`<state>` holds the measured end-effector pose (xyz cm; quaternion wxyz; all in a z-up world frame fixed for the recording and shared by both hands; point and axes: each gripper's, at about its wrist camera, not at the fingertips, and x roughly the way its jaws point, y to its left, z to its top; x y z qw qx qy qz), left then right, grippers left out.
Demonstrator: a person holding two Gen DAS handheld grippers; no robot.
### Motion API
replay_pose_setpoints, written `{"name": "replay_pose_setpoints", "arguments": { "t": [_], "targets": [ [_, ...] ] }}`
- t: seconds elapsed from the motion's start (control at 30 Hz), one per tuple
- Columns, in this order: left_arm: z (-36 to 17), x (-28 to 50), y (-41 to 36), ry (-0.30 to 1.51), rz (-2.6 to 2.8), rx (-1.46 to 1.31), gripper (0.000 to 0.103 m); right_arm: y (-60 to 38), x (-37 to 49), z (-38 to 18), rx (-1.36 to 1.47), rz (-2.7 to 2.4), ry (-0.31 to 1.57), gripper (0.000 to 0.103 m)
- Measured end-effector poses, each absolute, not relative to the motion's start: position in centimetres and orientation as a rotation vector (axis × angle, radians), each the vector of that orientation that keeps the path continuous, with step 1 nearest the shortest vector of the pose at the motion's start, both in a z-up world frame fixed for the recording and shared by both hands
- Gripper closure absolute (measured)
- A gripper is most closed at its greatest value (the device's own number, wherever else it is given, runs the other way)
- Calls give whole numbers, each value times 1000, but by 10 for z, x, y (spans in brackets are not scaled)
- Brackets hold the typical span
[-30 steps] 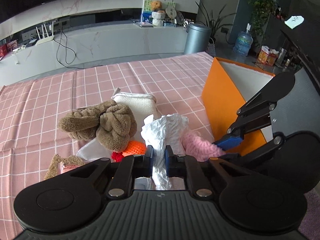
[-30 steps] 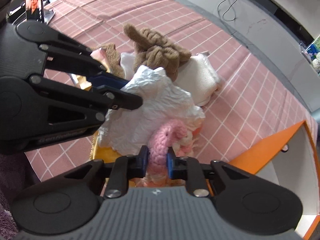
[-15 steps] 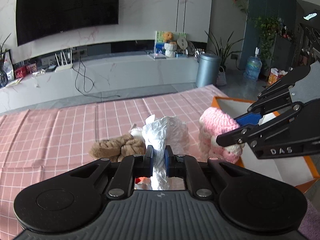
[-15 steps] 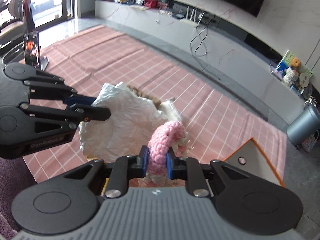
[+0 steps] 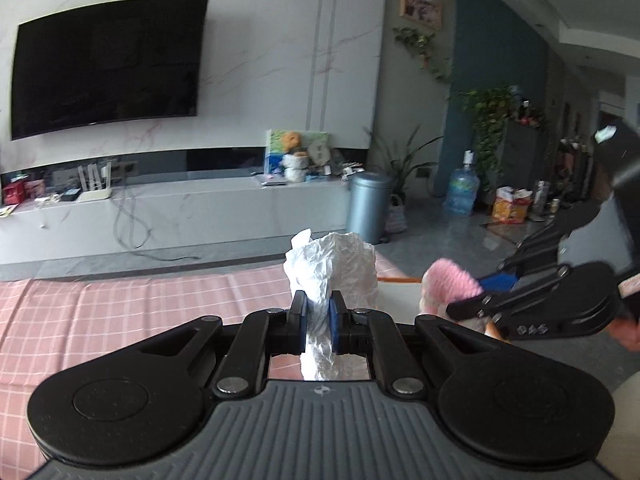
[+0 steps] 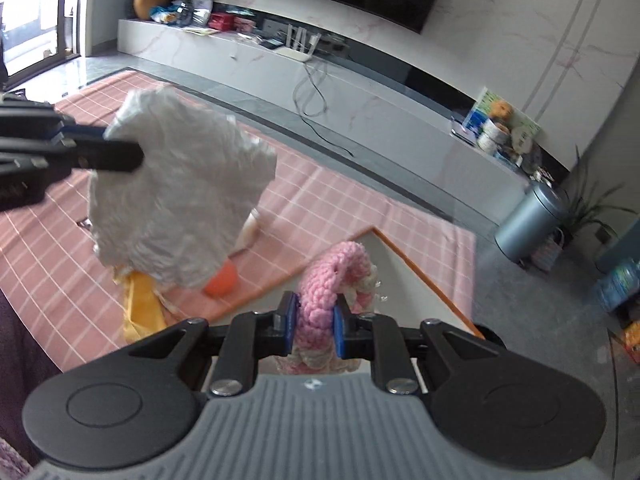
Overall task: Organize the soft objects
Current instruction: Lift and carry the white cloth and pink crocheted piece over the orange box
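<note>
My left gripper [image 5: 317, 312] is shut on a crumpled white cloth [image 5: 332, 276] and holds it up above the pink checked tablecloth [image 5: 120, 308]. The cloth also shows in the right wrist view [image 6: 176, 204], hanging from the left gripper [image 6: 116, 148]. My right gripper [image 6: 311, 320] is shut on a pink and cream knitted toy [image 6: 332, 276] and holds it over the orange-rimmed box [image 6: 400, 256]. The toy also shows in the left wrist view [image 5: 448, 284], held by the right gripper [image 5: 476, 300].
An orange soft ball [image 6: 222, 280] and a yellow cloth [image 6: 140, 304] lie on the tablecloth [image 6: 320, 208] by the box's edge. A grey bin [image 6: 528, 224] stands on the floor beyond the table. A TV bench [image 5: 160, 216] runs along the far wall.
Both grippers have lifted their loads well above the table. The right gripper has carried the pink toy to the right, over the orange box.
</note>
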<state>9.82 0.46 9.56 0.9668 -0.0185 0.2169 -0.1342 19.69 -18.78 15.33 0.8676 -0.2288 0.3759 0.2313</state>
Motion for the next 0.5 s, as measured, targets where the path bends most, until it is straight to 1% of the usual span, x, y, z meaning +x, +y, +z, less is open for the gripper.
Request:
{"name": "replay_pose_setpoints", "arguments": {
  "t": [0.2,0.5],
  "targets": [
    [88,111,-34,471,-416,-28,92,-227,184,130,-456,422,863,86],
    [39,141,-89,645,-502,57,92,-245,181,79,-374,425,989,86]
  ]
}}
